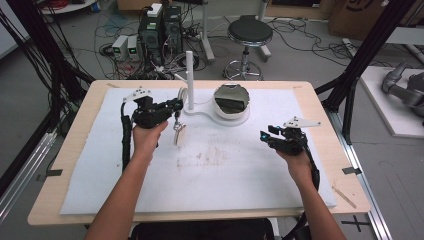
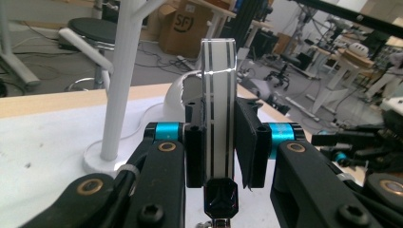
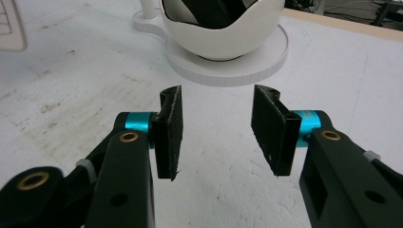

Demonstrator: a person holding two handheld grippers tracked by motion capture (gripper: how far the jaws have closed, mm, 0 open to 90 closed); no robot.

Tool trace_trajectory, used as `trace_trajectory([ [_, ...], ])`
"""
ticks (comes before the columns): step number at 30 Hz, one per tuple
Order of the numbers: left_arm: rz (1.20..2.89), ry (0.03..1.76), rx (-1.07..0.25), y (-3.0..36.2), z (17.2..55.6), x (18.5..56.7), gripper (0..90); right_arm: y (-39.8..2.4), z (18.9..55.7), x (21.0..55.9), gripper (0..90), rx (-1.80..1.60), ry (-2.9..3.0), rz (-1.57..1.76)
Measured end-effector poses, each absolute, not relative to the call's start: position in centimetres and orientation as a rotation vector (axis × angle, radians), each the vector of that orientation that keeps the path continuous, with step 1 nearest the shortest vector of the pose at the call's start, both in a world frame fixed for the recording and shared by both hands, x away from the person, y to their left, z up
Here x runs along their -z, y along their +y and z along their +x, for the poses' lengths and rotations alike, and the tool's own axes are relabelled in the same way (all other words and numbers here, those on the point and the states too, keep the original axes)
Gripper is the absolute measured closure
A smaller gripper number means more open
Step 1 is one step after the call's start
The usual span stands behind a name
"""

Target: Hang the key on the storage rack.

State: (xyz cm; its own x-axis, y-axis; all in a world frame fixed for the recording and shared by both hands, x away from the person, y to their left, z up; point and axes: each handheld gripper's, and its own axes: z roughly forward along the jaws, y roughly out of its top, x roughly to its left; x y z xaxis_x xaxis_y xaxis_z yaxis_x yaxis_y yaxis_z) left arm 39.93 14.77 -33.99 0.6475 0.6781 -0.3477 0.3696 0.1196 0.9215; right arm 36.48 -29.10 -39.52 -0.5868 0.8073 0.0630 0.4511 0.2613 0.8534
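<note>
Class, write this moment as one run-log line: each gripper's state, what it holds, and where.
left gripper: shut on striped strap, beside white stand | right gripper: open, empty, facing white bowl | surface: white mat

The floor (image 1: 310,50) is grey and has many black wires on it. A round black stool (image 1: 249,32) stands at 12 o'clock behind the wooden table (image 1: 75,145). Black computer boxes (image 1: 161,30) sit at 11 o'clock. Brown cardboard boxes (image 1: 357,17) wait at 1 o'clock. A white platform (image 1: 387,107) lies at 3 o'clock.
</note>
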Motion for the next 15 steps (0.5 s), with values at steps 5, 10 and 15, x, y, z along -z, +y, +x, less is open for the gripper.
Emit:
trace_trajectory([
  [5, 1.446, 0.908, -0.236, 15.1, 41.2, 33.2, 74.9, -29.1, 36.6, 39.5, 55.2, -1.267, 2.146, 1.141],
  [10, 1.431, 0.892, -0.191, 15.0, 42.7, 32.4, 74.9, -29.1, 36.6, 39.3, 54.7, -1.274, 2.146, 1.143],
  [15, 1.422, 0.901, -0.144, 14.9, 44.3, 32.1, 74.9, -29.2, 36.6, 39.2, 54.3, -1.278, 2.146, 1.138],
])
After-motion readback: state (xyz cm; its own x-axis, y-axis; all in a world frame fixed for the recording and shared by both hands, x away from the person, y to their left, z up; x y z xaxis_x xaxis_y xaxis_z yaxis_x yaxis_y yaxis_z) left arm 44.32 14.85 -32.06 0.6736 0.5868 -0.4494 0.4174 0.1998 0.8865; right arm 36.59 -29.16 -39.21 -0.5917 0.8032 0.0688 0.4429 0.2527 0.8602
